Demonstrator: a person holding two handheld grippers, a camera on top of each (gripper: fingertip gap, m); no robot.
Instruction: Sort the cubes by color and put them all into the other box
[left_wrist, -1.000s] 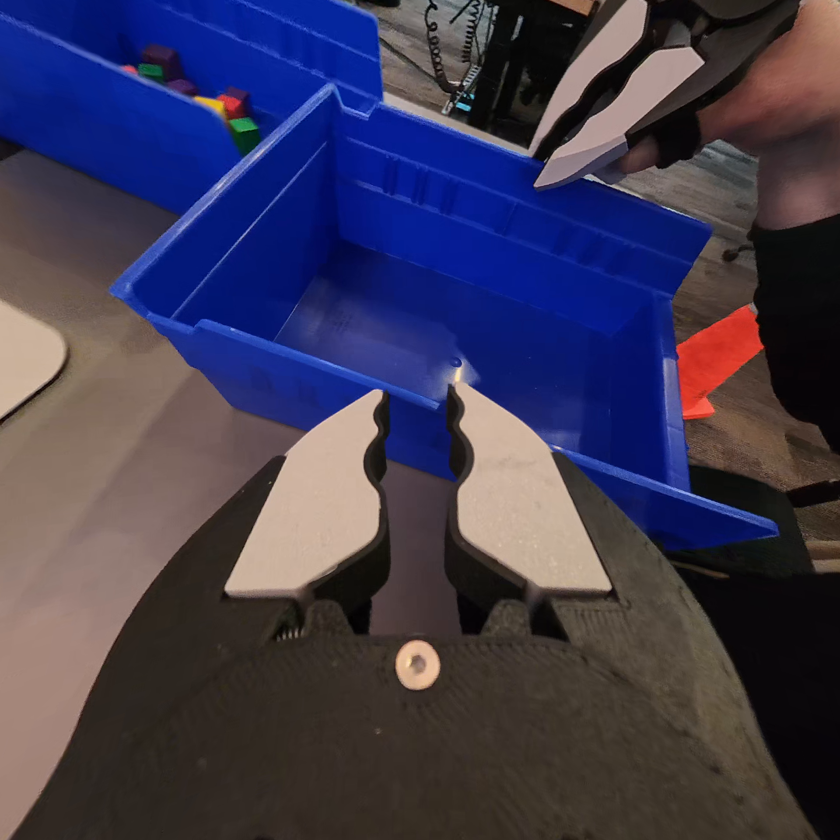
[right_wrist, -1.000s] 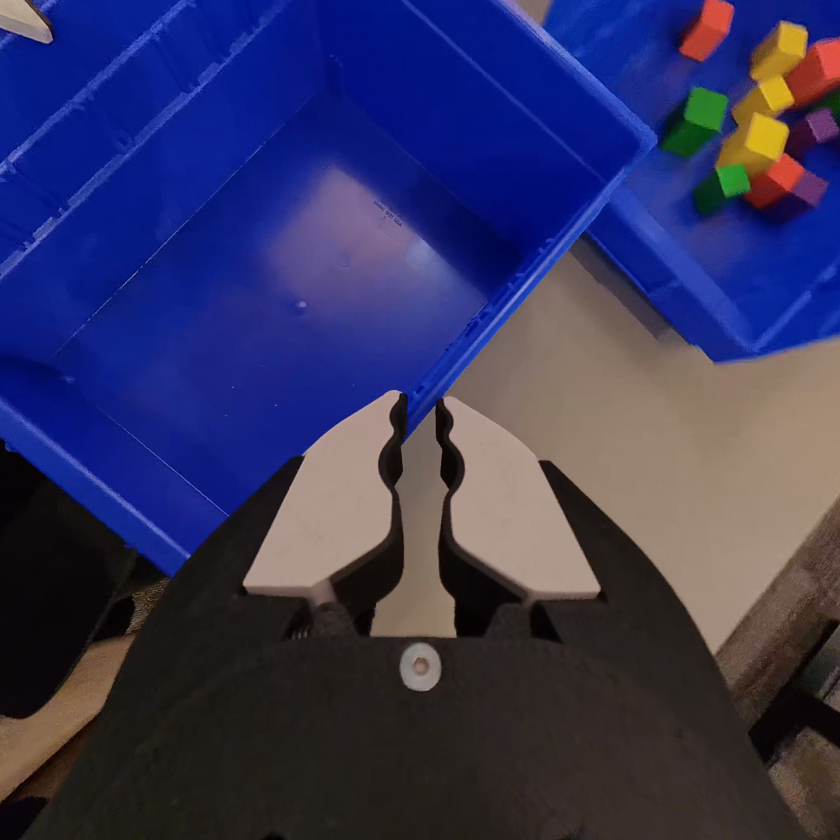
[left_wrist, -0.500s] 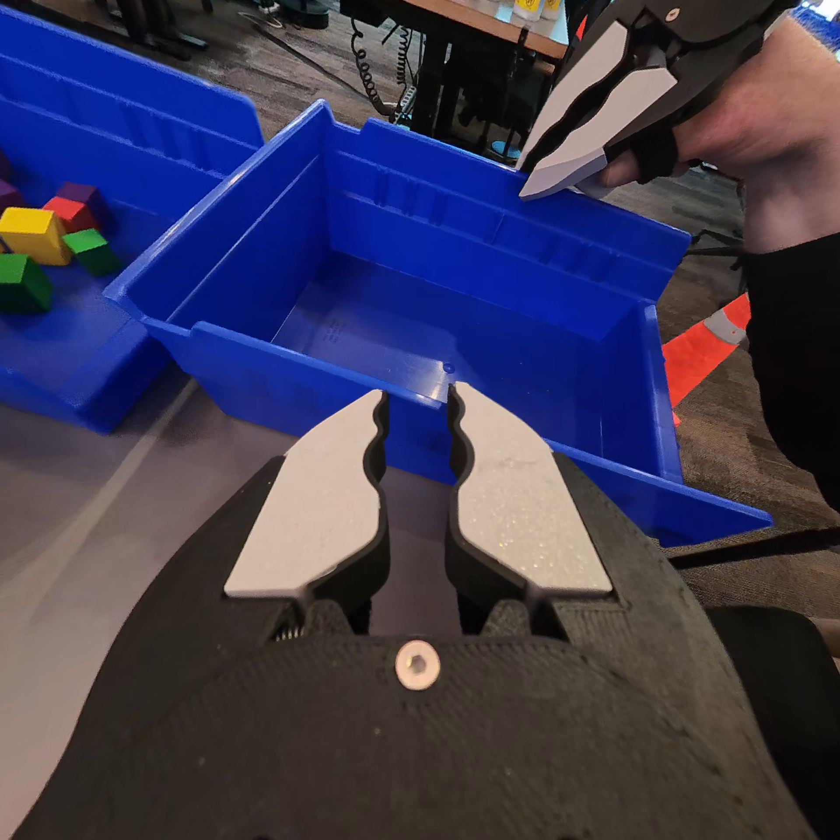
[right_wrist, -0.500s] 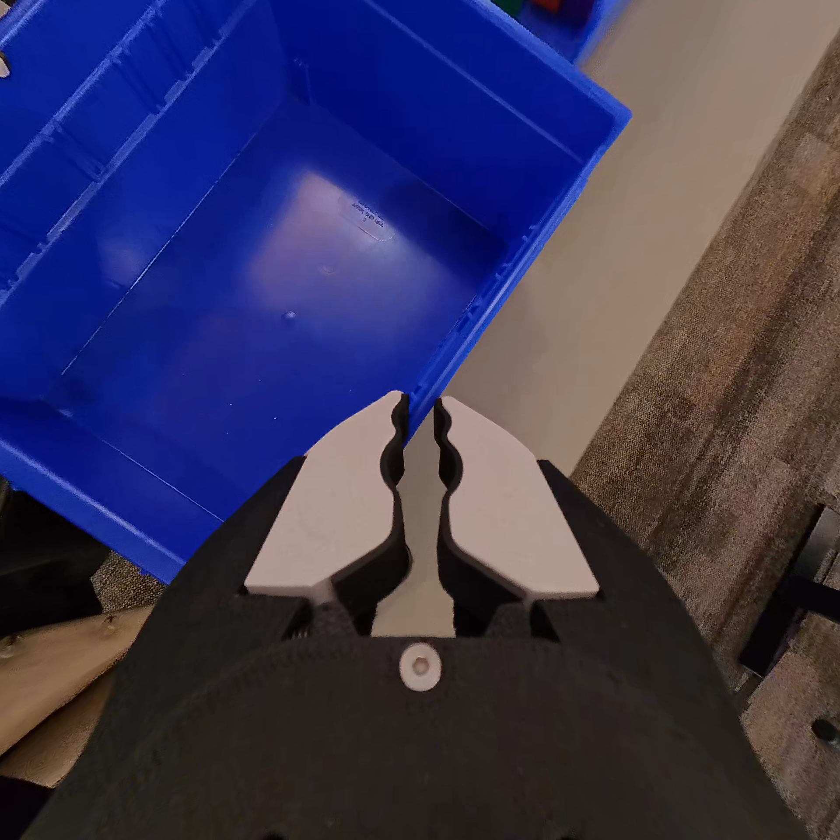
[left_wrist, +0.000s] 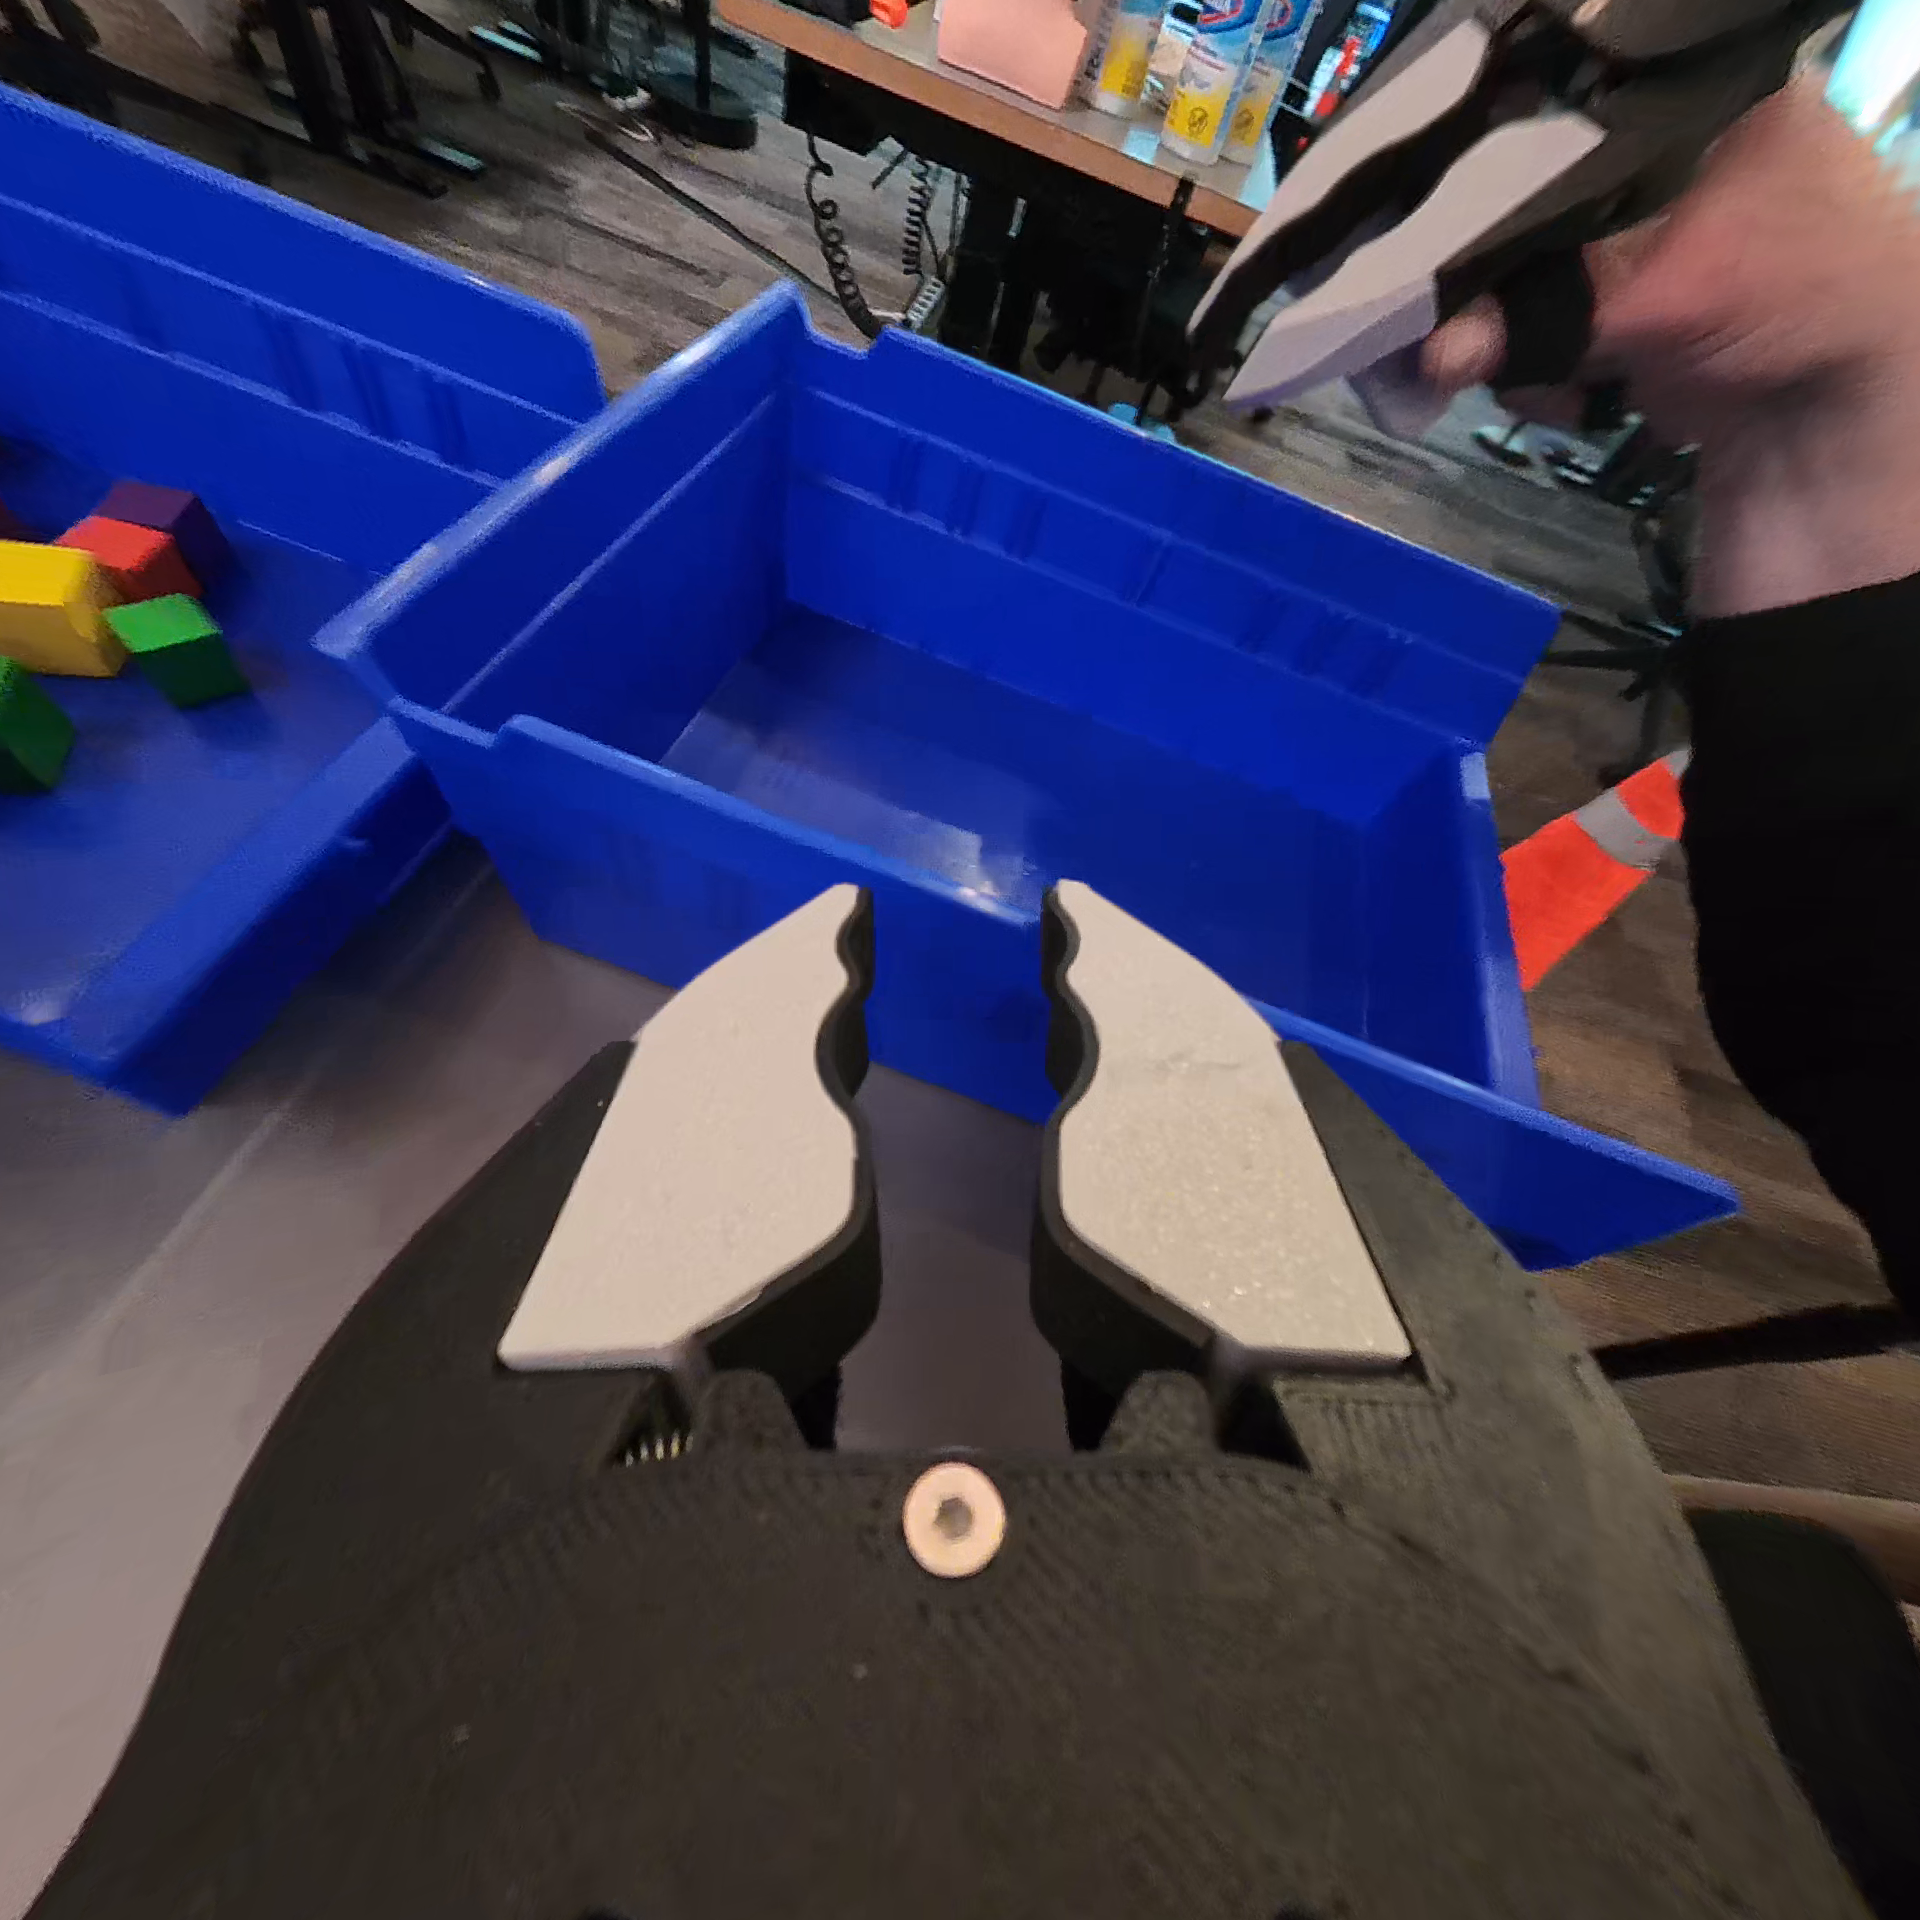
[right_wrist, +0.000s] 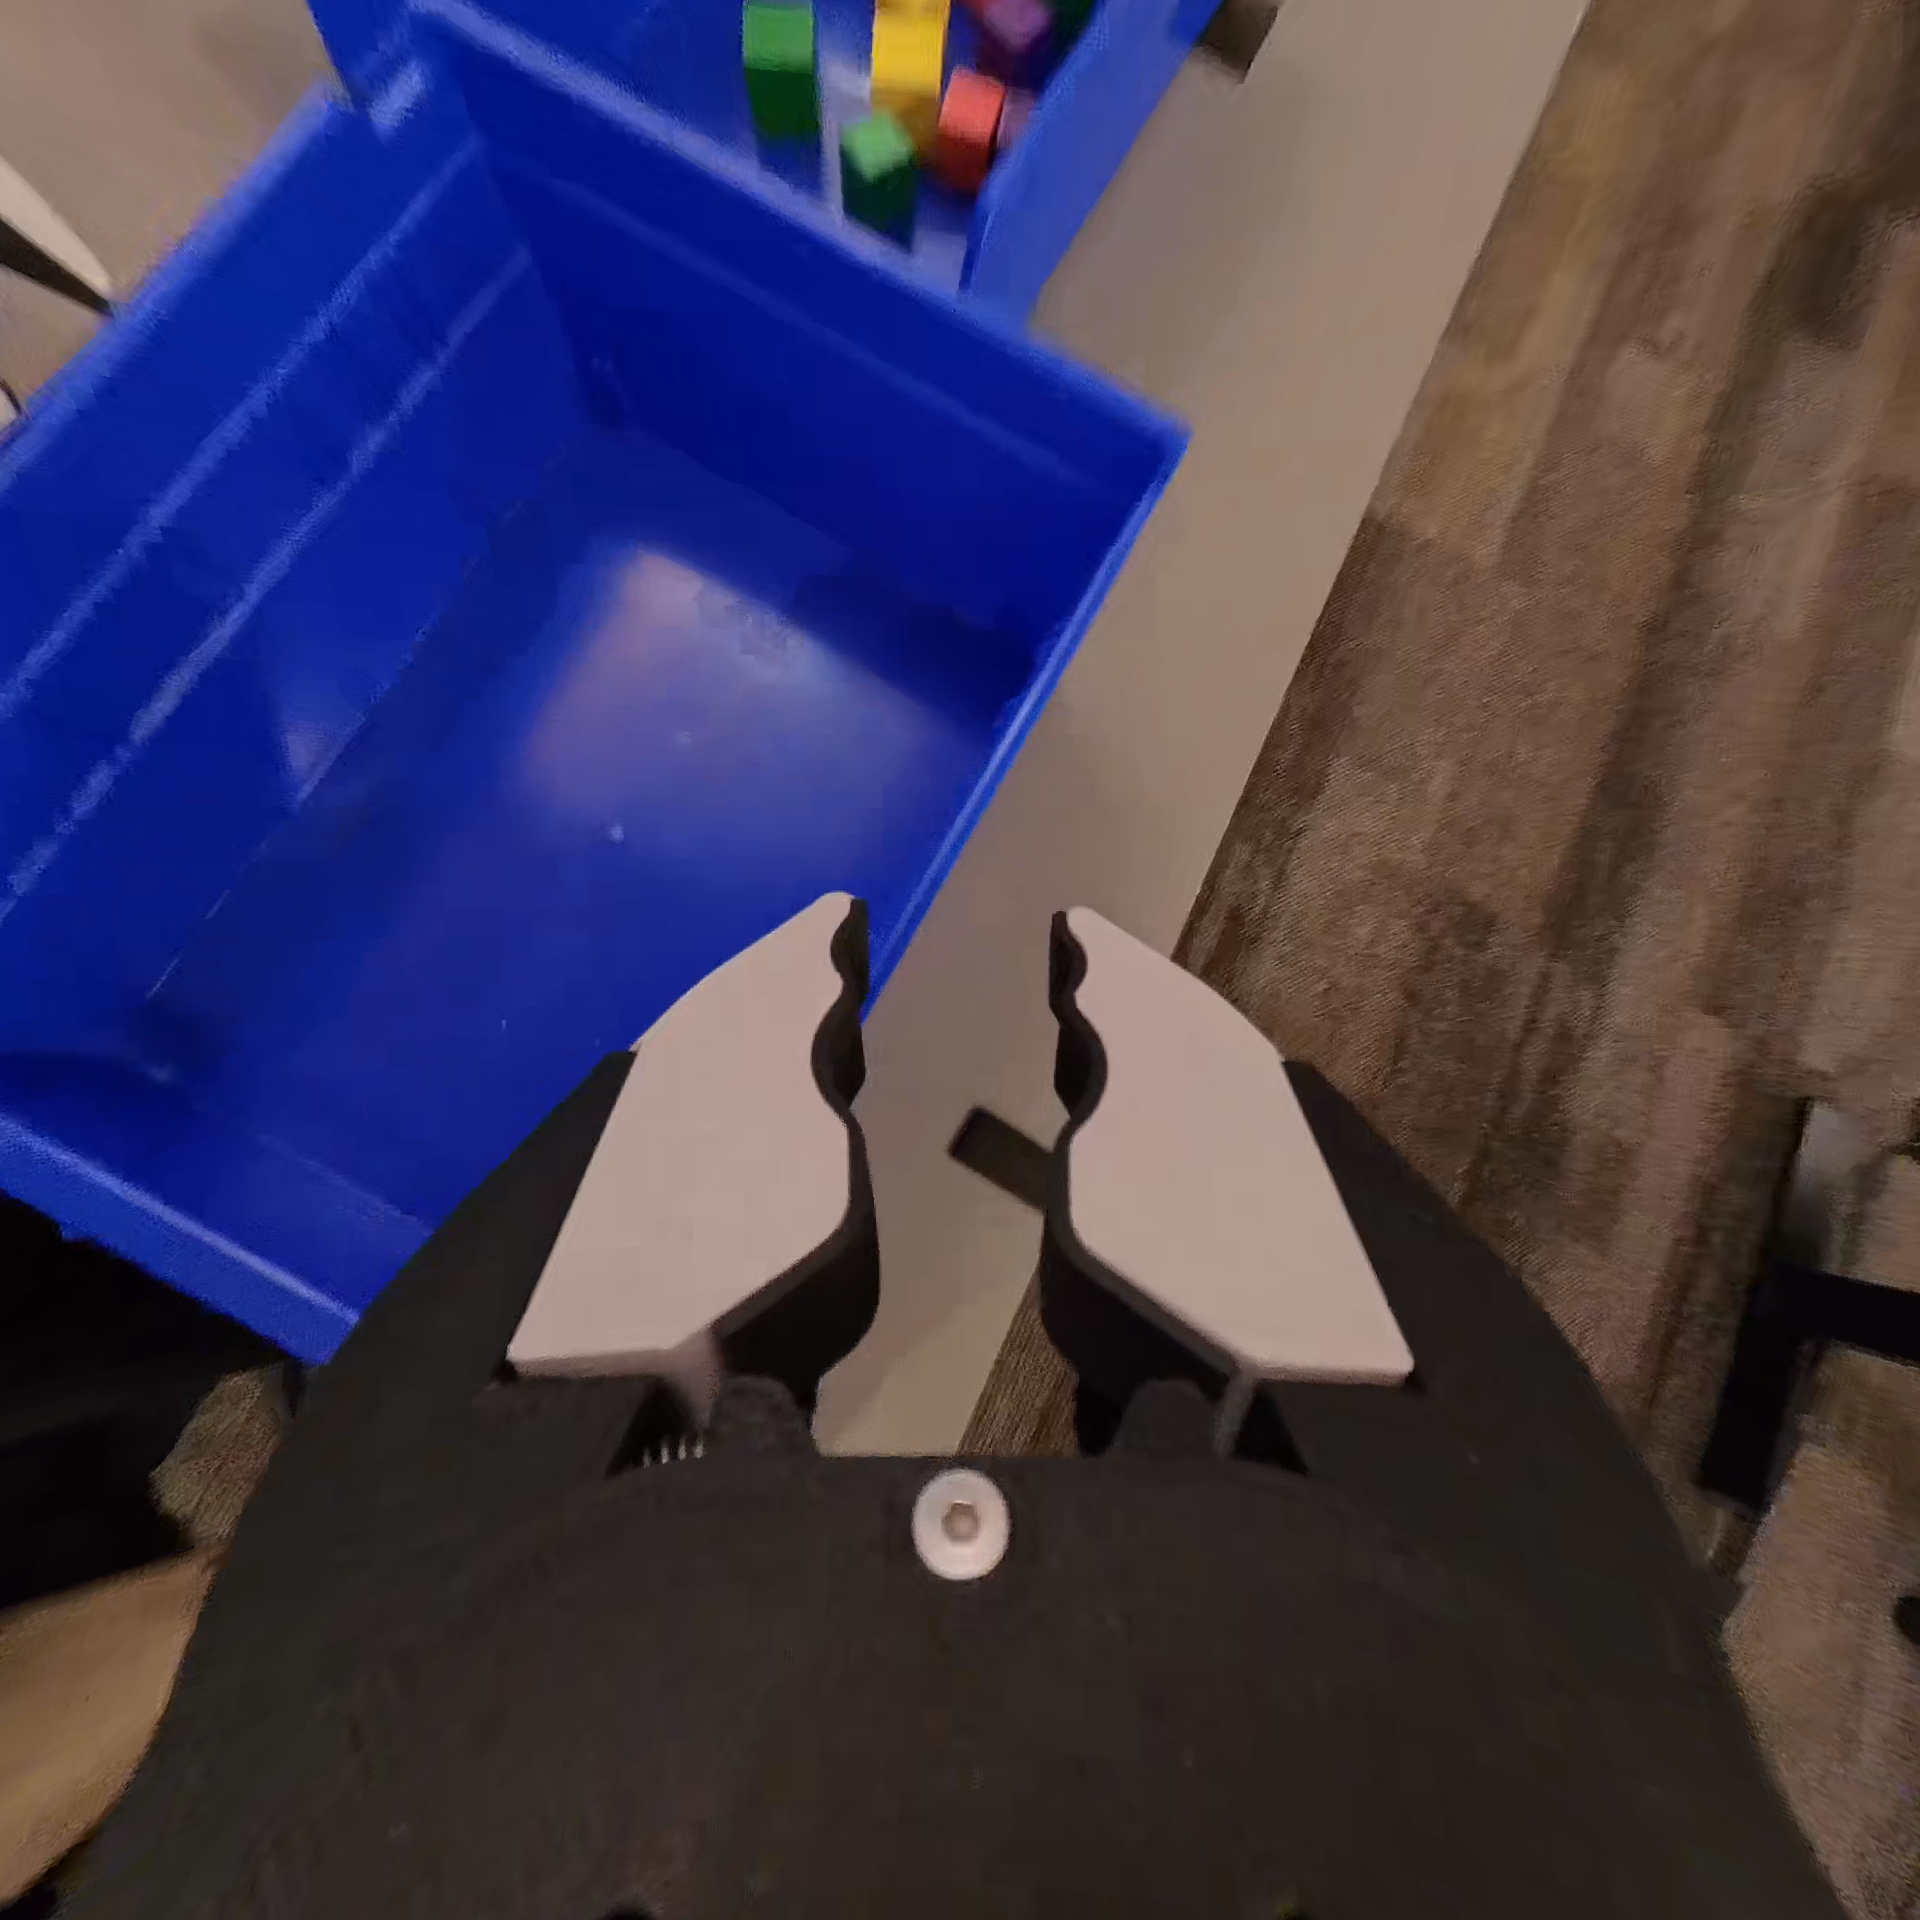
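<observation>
Grey carpet (right_wrist: 1558, 623) is showing under and beside a pale bench (left_wrist: 156, 1299), with another desk (left_wrist: 997, 114) carrying bottles in the far background of the left wrist view and an orange cone (left_wrist: 1579, 862) lying on the floor to the right.

Two blue boxes are sitting side by side on the bench, touching or nearly so. Nearer box (left_wrist: 644, 862) — nothing lying in it, its glossy floor catching light in the right wrist view (right_wrist: 260, 520). Farther box (left_wrist: 187, 935) is holding the cubes: a yellow cube (left_wrist: 52, 618), a red cube (left_wrist: 130, 551), a purple cube (left_wrist: 166, 514) and green cubes (left_wrist: 177, 649) clustered together on its floor. In the right wrist view the same cluster (right_wrist: 894, 114) is appearing at the top edge, blurred.

Left gripper (left_wrist: 954, 909) is hovering over the bench just in front of the near wall of the nearer box, jaws standing apart with nothing between them.

Right gripper (right_wrist: 954, 920) is hanging above the right-hand corner of the nearer box, over the bench edge — jaws spread, nothing held. In the left wrist view it (left_wrist: 1340, 312) is appearing blurred at upper right, above the far rim of the nearer box, held by a hand (left_wrist: 1766, 343) with a black sleeve (left_wrist: 1808, 883) below.
</observation>
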